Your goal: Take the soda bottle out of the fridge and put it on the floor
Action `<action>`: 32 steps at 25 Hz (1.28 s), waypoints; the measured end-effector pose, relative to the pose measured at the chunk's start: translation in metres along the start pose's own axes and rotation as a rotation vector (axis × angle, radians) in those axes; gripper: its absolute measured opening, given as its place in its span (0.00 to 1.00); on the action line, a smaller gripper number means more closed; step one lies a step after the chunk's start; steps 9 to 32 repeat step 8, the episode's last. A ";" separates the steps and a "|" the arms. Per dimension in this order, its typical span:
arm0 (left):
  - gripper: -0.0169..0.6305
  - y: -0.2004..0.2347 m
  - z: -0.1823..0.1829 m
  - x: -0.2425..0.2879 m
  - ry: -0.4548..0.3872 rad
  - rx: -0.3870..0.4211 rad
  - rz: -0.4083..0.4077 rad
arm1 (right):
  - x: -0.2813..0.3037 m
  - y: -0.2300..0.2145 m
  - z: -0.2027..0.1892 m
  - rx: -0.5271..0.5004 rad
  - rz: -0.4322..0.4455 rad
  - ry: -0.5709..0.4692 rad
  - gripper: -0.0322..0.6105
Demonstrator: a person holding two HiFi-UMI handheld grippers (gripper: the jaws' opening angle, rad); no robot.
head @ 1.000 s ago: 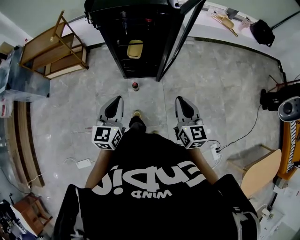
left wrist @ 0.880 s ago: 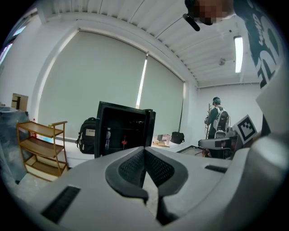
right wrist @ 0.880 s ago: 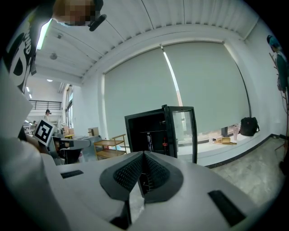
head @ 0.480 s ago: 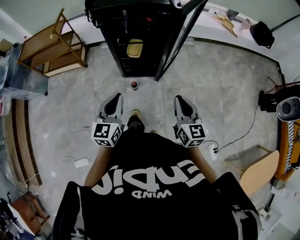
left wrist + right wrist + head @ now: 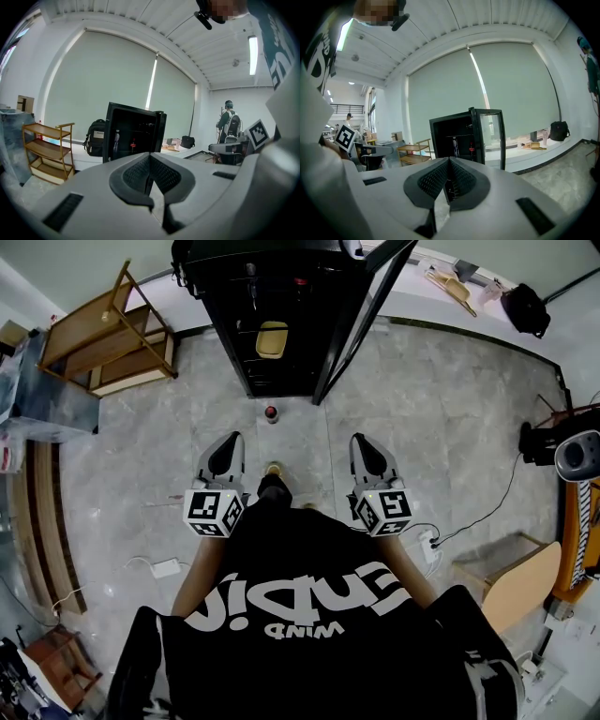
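On floor point(image 5: 422, 427), just in front of the open fridge point(image 5: 225, 324), soda bottle point(image 5: 271, 412) stands upright. Left claw point(image 5: 232, 438) and right claw point(image 5: 360, 438) both fully closed, empty, nearer, apart from bottle.

Floor point(image 5: 422, 409): grey stone-look tiles, polished, slight sheen. Fridge point(image 5: 272, 296): black casing, glossy; door point(image 5: 364, 310) = clear glass pane in black frame. Shelf rack point(image 5: 103, 334): pale wood, smooth, satin. Left gripper point(image 5: 232, 439) & right gripper point(image 5: 360, 439): light grey plastic shells, matt, smooth. Pads point(image 5: 136, 173): dark, rubber-like, fine grid texture. Marker cubes point(image 5: 214, 512): matt white w/ black print. Shirt point(image 5: 309, 634): black cloth, matt, white print. Backpack point(image 5: 95, 136): black fabric. Blinds point(image 5: 108, 79): pale green, matt. Ceiling point(image 5: 454, 23): white ribbed panels.
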State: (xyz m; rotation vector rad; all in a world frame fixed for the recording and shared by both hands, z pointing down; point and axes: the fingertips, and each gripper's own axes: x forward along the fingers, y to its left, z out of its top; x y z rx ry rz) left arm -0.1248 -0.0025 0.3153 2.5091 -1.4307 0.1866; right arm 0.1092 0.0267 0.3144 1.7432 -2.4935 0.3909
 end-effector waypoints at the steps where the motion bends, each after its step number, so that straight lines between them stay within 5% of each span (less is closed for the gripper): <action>1: 0.04 -0.001 0.000 0.000 0.001 0.000 -0.002 | -0.001 0.000 0.000 -0.001 -0.002 0.003 0.09; 32: 0.04 -0.005 -0.006 -0.004 0.019 -0.001 -0.008 | -0.007 -0.001 -0.005 -0.001 -0.010 0.019 0.09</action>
